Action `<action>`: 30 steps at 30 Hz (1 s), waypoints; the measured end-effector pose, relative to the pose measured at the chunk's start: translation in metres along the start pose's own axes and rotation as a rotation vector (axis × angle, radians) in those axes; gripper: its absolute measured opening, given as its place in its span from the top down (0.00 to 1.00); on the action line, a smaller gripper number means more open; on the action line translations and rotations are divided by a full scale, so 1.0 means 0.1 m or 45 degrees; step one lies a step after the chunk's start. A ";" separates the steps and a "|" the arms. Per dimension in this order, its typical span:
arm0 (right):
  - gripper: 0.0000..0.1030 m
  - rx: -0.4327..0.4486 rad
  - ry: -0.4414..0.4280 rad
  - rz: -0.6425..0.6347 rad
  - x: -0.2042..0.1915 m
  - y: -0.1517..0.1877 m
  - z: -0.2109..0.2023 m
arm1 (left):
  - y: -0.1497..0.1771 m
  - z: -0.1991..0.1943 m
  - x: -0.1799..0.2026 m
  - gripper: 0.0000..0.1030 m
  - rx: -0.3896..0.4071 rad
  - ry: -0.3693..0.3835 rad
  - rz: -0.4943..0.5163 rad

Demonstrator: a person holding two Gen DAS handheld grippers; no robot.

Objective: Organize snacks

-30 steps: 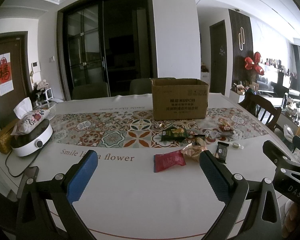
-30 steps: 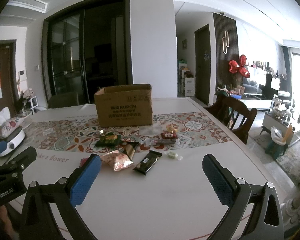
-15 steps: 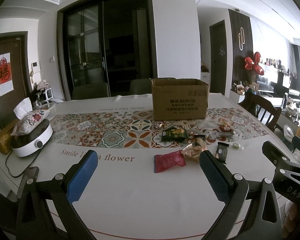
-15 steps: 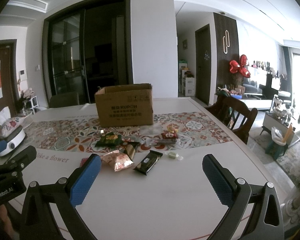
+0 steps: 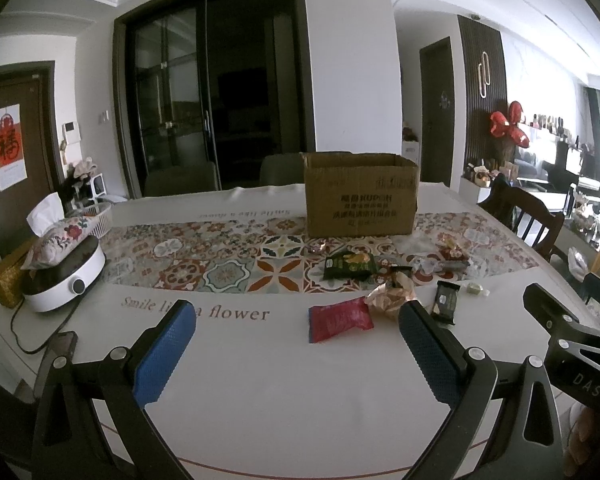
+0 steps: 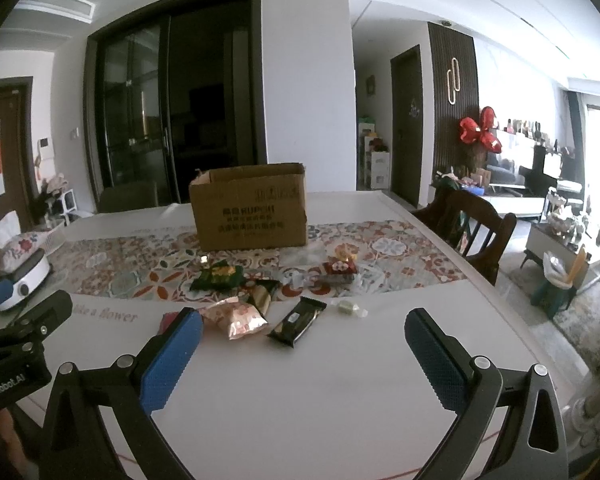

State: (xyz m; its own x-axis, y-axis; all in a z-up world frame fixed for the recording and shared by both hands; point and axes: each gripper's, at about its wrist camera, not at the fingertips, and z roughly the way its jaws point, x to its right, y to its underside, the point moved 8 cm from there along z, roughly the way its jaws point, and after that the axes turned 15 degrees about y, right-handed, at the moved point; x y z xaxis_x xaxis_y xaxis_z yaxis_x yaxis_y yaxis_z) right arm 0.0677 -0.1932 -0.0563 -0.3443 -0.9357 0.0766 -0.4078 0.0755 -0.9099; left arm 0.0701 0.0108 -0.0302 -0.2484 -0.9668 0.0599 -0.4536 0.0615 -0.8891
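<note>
The table (image 5: 284, 392) stretched ahead of both grippers. The box (image 5: 360, 196) stood upright far beyond the jaws, its top open. The left gripper (image 5: 296, 340) and the right gripper (image 6: 302, 344) hovered with jaws spread wide, holding nothing. The snacks lay loose between jaws and box: red pack (image 5: 338, 319) ahead of the left jaws, black bar (image 6: 298, 322) ahead of the right, green bag (image 6: 218, 276) farther on.
</note>
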 end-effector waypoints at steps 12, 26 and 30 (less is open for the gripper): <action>0.01 -0.014 -0.066 -0.073 -0.16 0.00 0.18 | 0.06 0.28 0.01 0.01 -0.051 0.026 0.111; 0.01 -0.087 -0.214 -0.219 -0.64 -0.02 0.66 | 0.21 0.98 0.11 0.13 -0.254 0.244 0.345; 0.05 -0.130 -0.238 -0.252 -0.77 0.03 0.83 | 0.27 1.19 0.11 0.16 -0.315 0.307 0.401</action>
State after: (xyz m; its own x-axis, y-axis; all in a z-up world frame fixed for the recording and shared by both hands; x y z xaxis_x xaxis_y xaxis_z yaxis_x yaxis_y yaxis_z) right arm 0.1629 -0.1491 -0.0985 -0.0914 -0.9823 0.1638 -0.5379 -0.0897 -0.8382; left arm 0.1573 -0.0275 -0.1081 -0.5854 -0.8081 -0.0662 -0.5070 0.4286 -0.7478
